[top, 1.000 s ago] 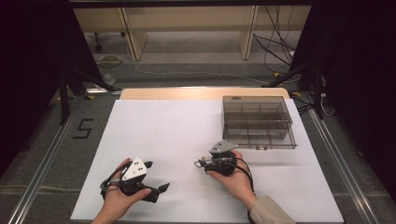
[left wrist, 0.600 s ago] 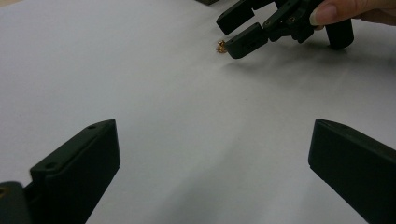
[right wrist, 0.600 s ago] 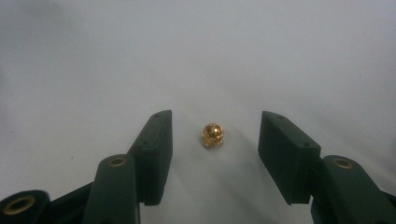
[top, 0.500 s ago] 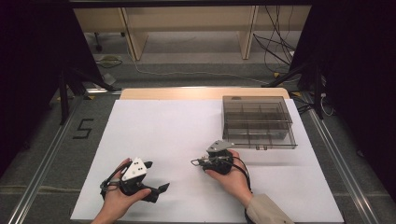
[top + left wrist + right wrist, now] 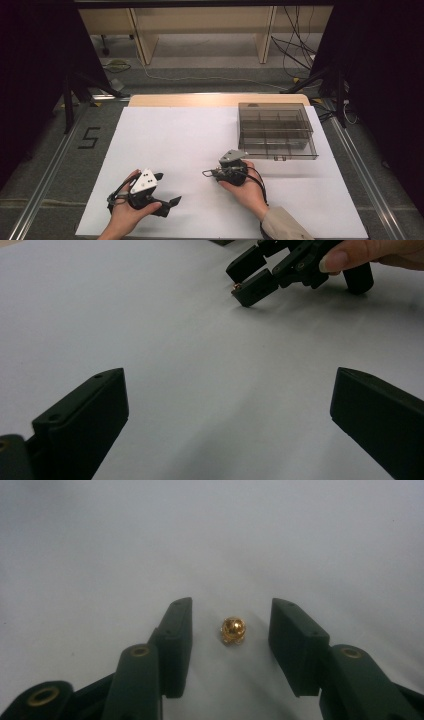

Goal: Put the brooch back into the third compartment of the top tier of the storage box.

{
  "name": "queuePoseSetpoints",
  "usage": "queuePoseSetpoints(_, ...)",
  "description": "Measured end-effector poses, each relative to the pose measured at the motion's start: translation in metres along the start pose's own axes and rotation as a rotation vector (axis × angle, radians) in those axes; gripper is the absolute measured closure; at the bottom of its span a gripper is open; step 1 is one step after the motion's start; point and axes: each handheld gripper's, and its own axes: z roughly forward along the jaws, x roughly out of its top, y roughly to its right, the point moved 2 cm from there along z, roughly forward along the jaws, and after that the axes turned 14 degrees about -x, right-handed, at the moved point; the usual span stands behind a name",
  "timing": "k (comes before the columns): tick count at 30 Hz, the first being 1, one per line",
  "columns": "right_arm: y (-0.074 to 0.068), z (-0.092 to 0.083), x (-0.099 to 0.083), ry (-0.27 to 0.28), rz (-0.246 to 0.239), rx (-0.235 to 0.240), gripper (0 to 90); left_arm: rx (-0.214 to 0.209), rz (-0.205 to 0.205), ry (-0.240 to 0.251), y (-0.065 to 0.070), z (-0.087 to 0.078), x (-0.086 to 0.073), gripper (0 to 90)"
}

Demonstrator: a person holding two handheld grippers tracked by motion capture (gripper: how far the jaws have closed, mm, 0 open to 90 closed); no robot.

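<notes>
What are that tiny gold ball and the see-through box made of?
The gold ball looks like polished metal or metal-plated, given its mirror-like highlights; I can't tell which. The box appears to be smoky clear plastic: its inner dividers show through the walls.

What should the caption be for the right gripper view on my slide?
Right tongs closing around a tiny gold bead on the white table, not touching yet.

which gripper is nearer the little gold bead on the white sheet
Right. The right gripper has its jaws on either side of the gold bead, just closing, not yet touching. The left gripper sits well off, jaws wide apart.
</notes>
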Motion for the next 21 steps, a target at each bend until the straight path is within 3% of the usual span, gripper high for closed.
queuePoseSetpoints(21, 0.004, 0.0018, 0.0012, -0.005, 0.017, 0.0, 64.7, -0.001, 0.005, -0.004, 0.0, 0.0, -0.0002, 2.0)
